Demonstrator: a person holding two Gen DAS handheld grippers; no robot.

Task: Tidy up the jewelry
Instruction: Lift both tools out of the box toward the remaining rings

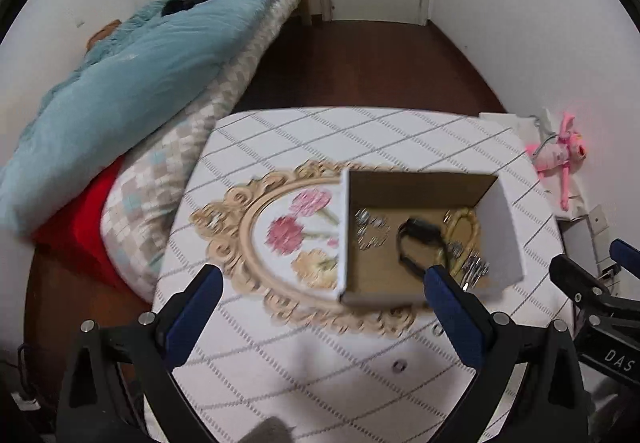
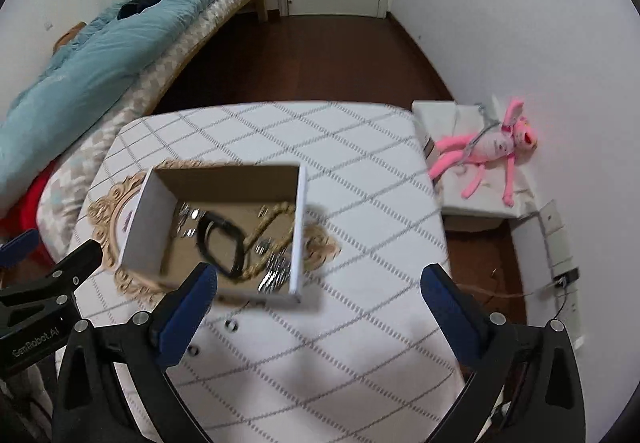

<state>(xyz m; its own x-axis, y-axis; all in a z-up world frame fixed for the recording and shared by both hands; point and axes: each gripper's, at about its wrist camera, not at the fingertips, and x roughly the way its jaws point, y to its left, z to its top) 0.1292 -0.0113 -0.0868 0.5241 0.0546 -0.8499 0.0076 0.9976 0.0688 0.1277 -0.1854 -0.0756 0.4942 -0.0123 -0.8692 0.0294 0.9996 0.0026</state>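
I see an open cardboard box with white outer walls (image 1: 420, 239) standing on a white table with grey diamond lines (image 1: 320, 363), partly over an oval floral tray with an ornate gold rim (image 1: 256, 243). Inside the box lie a black loop bracelet (image 1: 416, 243), a gold chain (image 1: 460, 227) and blurred silver pieces (image 1: 370, 229), loosely mixed. My left gripper (image 1: 324, 299) and my right gripper (image 2: 318, 297) are both spread wide, holding nothing, above the table in front of the box.
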